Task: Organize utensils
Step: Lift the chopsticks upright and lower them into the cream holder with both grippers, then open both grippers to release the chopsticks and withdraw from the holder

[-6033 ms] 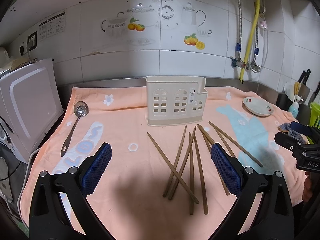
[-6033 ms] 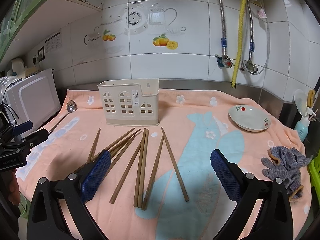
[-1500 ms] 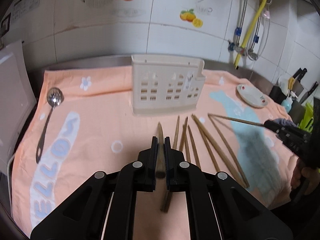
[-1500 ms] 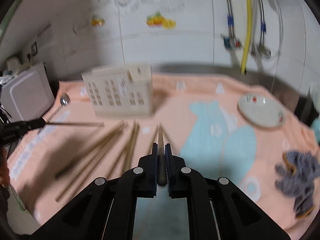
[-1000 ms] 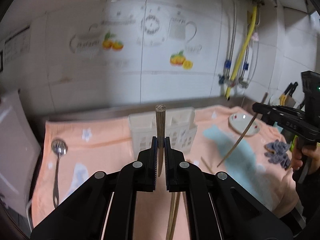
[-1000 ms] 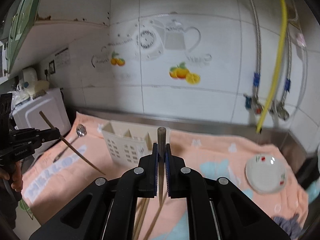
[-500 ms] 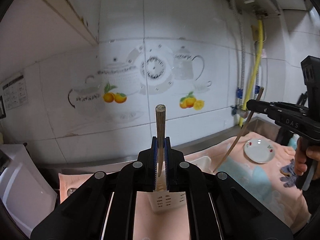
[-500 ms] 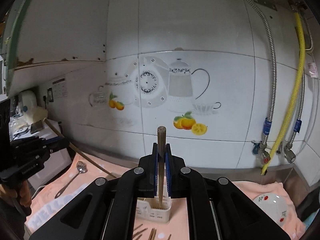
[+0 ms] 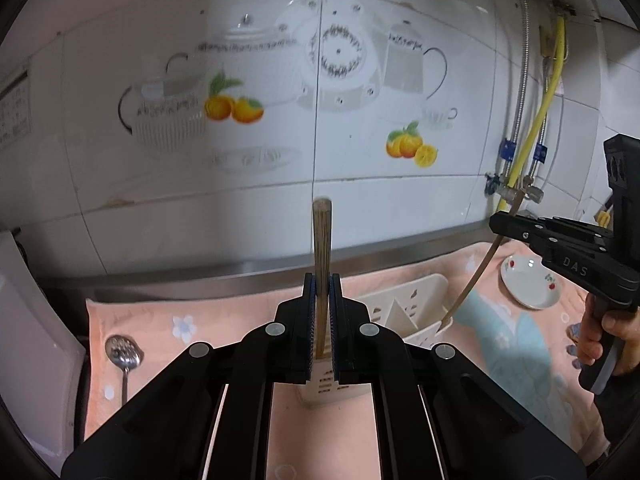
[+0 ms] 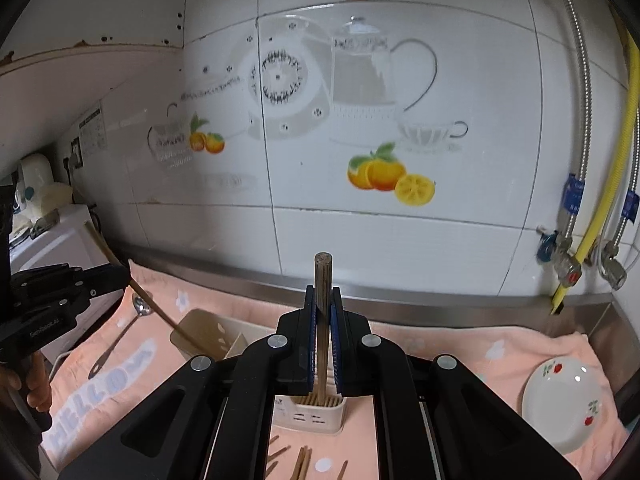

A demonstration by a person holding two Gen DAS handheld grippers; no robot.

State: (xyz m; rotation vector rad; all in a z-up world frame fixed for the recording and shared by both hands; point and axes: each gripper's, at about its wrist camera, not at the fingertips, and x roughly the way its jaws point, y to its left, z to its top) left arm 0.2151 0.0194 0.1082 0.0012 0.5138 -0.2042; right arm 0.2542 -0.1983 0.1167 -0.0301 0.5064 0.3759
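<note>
Each gripper, left (image 9: 323, 300) and right (image 10: 323, 312), pinches one round brown wooden chopstick (image 9: 322, 248).

We see the left gripper (image 9: 322, 312) pointing forward and tilted downward, its jaws pinched together on a chopstick (image 9: 322, 236) that stands upright between the blue pads. The right gripper (image 10: 322, 320) sits in the same pose, clamped on its own chopstick (image 10: 322, 280). In each view a bare hand (image 9: 604, 340) wraps the other gripper's pistol handle at the frame edge.
</note>
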